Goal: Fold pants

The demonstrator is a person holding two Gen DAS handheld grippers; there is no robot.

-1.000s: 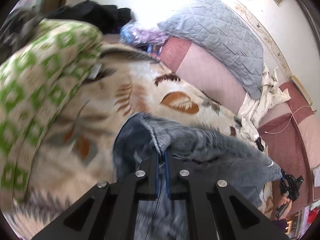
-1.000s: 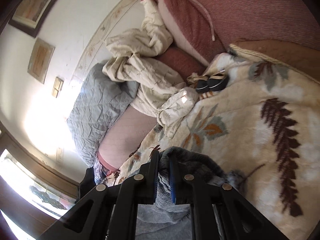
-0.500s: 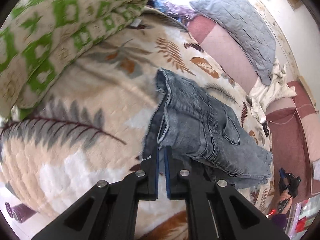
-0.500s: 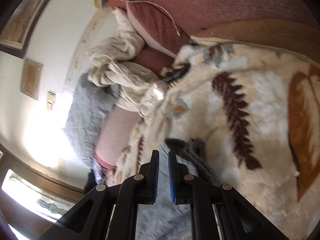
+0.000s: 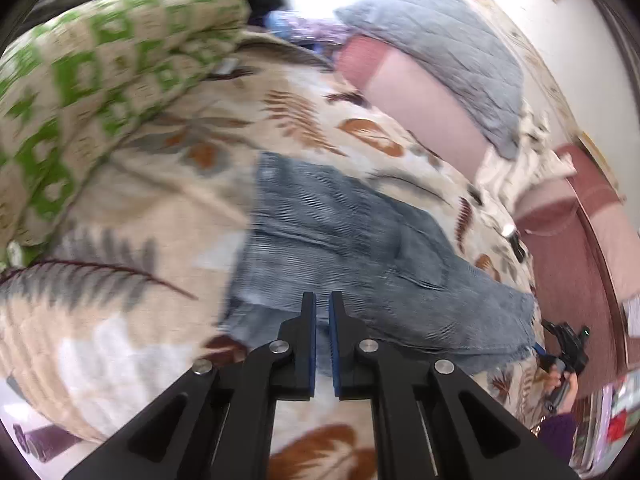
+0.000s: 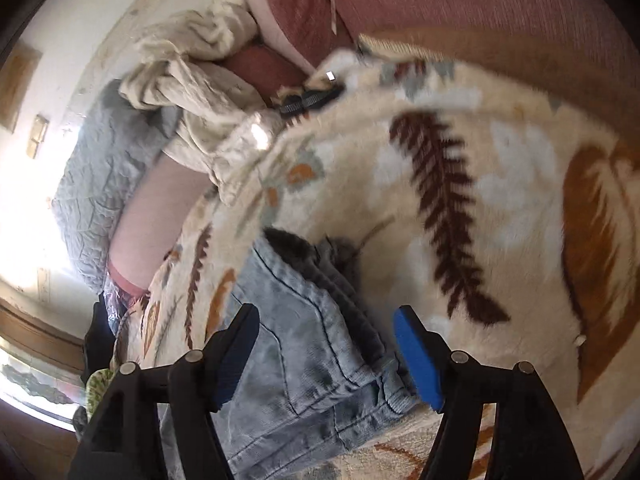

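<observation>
One pair of jeans point(image 5: 344, 248), two grippers point(image 5: 322, 304) point(image 6: 326, 320)

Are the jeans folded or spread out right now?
Folded: the jeans lie doubled on the leaf-print blanket, stacked layers showing at one edge.

The pants point(image 5: 352, 248) lie on the blanket point(image 5: 152, 208) covering the bed, apparently folded. A folded quilt point(image 5: 100, 80) sits at the bed's left edge, pillows point(image 5: 436, 40) along its far edge.
</observation>
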